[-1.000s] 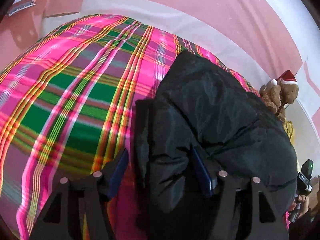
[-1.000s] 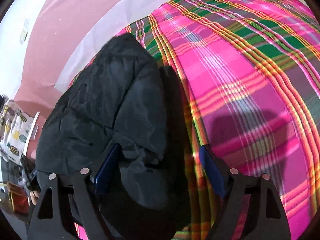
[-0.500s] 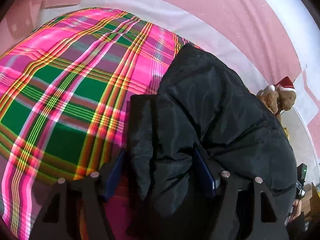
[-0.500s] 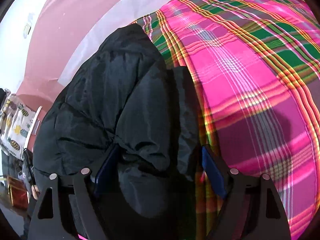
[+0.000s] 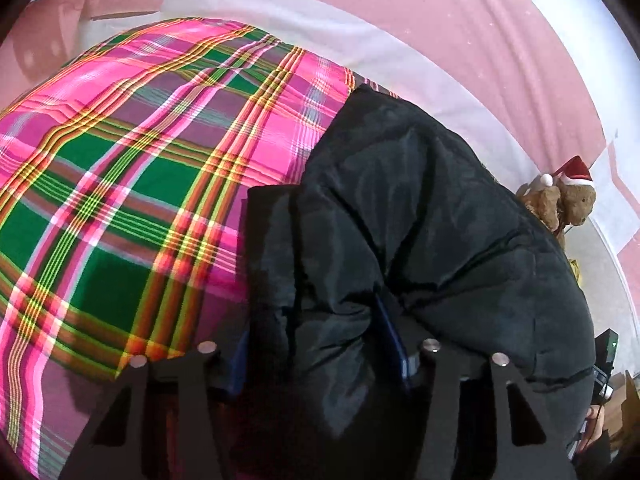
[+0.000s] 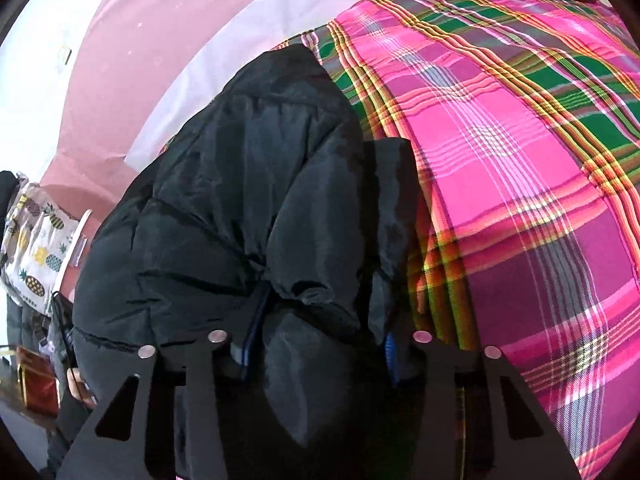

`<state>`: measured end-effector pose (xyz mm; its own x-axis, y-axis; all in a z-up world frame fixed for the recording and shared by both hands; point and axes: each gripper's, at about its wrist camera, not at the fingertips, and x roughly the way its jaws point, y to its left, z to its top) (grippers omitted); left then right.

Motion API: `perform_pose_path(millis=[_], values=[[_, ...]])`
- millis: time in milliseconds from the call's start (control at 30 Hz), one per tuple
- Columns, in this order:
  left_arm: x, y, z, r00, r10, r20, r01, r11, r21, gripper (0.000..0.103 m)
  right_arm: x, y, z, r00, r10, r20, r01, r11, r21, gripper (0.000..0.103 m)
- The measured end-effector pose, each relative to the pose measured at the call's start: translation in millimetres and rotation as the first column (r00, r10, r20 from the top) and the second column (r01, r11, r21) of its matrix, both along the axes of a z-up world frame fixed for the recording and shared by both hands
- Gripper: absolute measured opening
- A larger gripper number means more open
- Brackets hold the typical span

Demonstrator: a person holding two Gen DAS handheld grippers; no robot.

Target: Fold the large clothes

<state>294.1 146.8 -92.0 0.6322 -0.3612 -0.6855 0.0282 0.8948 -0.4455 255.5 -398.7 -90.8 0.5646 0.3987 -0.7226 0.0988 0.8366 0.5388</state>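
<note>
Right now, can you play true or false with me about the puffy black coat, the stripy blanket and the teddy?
1. The puffy black quilted coat lies on a pink and green plaid blanket. True.
2. The brown teddy bear wears a blue cap. False: its hat is red with white trim.
3. The left tongs have coat fabric between them. True; their jaws are closing on a bunched fold.
4. The right tongs hang over bare blanket with nothing between them. False: coat fabric sits between them too, and they are closing.
5. The wall behind the bed is pink. True.
</note>
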Motion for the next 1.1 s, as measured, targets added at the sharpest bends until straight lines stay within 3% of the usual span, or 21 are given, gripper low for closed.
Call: perform_pose_path(millis=[300,500,700,800,967,1100], values=[[-0.6,-6.4,29.2,1.0,0.015,0.015,-0.016,0.998,0.066,0.019,6.4,3.1,21.2,1.0,0.011,0.014,-0.01,0.999,-0.05,0.024],[-3.3,8.4,72.2,0.995,0.031,0.099,-0.033,0.999,0.015,0.012,1.0,-4.7,42.4,0.997,-0.004,0.072,0.006,1.0,-0.017,0.021],[12.1,27.0,113.8,0.982,0.045,0.182,-0.052,0.998,0.036,0.008,21.7,11.5,59.3,0.993,0.013,0.121,-0.014,1.0,0.002,0.021],[27.8,37.9,105.2,0.987,0.06,0.15,-0.07,0.995,0.064,0.008,38.1,26.1,57.0,0.994,0.022,0.112,-0.022,1.0,-0.005,0.021],[37.9,52.4,64.5,0.996,0.082,0.044,-0.083,0.996,0.044,0.012,40.6,31.7,43.3,0.996,0.026,0.086,-0.025,1.0,-0.008,0.021],[34.2,42.9,54.6,0.994,0.09,0.057,-0.095,0.993,0.077,0.011,40.5,30.9,41.2,0.997,0.028,0.074,-0.027,1.0,-0.016,0.022]])
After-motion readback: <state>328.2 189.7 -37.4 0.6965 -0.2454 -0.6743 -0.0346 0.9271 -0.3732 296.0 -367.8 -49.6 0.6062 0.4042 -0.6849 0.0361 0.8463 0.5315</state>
